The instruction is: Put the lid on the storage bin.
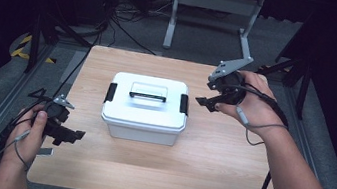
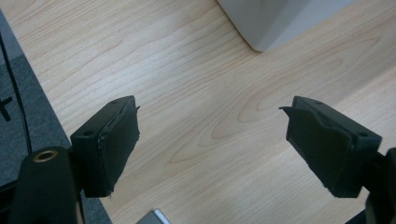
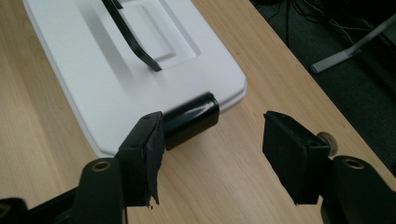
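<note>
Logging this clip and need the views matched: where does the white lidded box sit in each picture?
High view: the white lidded box stands at the table's centre, between both grippers.
Left gripper view: its lower corner enters at the top edge, beyond the open jaws.
Right gripper view: its lid fills the upper left, just past the open jaws.
Shared landmark: the wooden table, on which the box stands.

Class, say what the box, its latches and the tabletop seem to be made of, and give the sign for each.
Box: likely plastic; smooth white moulded shell with rounded edges.
Latches: probably glossy black plastic; they catch a highlight.
Tabletop: light wood or wood-look laminate; grain lines show, matte finish.
</note>
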The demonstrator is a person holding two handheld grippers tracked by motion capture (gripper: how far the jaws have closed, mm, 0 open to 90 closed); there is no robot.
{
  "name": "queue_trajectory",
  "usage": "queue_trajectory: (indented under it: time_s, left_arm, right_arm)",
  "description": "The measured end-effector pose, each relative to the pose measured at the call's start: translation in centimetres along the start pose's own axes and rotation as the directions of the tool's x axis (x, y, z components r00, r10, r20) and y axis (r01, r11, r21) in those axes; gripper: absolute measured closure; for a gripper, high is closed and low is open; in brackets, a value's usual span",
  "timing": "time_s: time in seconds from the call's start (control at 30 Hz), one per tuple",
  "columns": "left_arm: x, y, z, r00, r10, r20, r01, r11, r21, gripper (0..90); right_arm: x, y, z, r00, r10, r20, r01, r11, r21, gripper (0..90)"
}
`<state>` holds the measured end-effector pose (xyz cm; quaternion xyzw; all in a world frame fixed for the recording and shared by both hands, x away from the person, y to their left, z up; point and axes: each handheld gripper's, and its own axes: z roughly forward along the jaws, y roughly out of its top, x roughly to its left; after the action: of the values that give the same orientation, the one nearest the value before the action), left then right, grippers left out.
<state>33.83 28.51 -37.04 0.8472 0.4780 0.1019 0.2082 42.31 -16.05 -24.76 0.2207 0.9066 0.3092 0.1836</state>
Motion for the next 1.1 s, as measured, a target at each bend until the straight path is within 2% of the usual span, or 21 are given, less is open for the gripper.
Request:
queue_trajectory:
  time_s: [0.07,0.23,0.4,0.47,0.63,0.77,0.83,1.03,1.1]
  left_arm:
    - [0.1,0.0,0.2,0.9999,0.008,-0.010,-0.008,0.9999,0.009,18.0]
    - [0.3,0.0,0.2,0.9998,-0.003,-0.021,0.003,1.0000,0.009,18.3]
    - [0.4,-0.2,0.4,0.9996,-0.011,-0.027,0.011,0.9998,0.018,18.4]
    - [0.5,-0.3,0.5,0.9997,-0.010,-0.020,0.010,0.9996,0.025,18.4]
    - [0.5,-0.3,0.5,0.9997,-0.017,-0.018,0.017,0.9997,0.020,18.4]
    - [0.5,-0.3,0.8,1.0000,0.001,-0.008,-0.001,0.9993,0.036,18.4]
    - [0.5,-0.3,0.9,0.9999,0.002,-0.010,-0.002,0.9993,0.038,18.4]
    - [0.4,-0.2,0.7,0.9997,0.023,-0.002,-0.023,0.9995,0.021,18.5]
    - [0.4,-0.2,0.7,0.9998,0.017,-0.008,-0.017,0.9997,0.019,18.5]
  right_arm:
    - [-0.5,-0.7,-0.3,0.9999,0.010,0.008,-0.010,1.000,0.003,38.5]
    - [-1.3,-2.1,-0.7,0.9990,0.037,0.023,-0.038,0.999,0.008,37.0]
    - [-2.6,-4.3,-0.7,0.9938,0.101,0.046,-0.102,0.994,0.023,33.9]
    - [-3.0,-5.4,-0.6,0.9868,0.149,0.065,-0.150,0.989,0.013,32.6]
    - [-4.1,-7.7,-0.7,0.9855,0.156,0.068,-0.158,0.987,0.034,35.5]
    - [-4.6,-9.8,-0.9,0.9833,0.166,0.074,-0.167,0.986,-0.002,37.3]
    - [-4.9,-11.1,-0.9,0.9839,0.165,0.067,-0.163,0.986,-0.036,37.7]
    - [-5.2,-14.0,-0.3,0.9748,0.214,0.063,-0.212,0.977,-0.038,38.0]
    - [-5.3,-14.8,-0.1,0.9725,0.226,0.057,-0.223,0.974,-0.043,38.0]
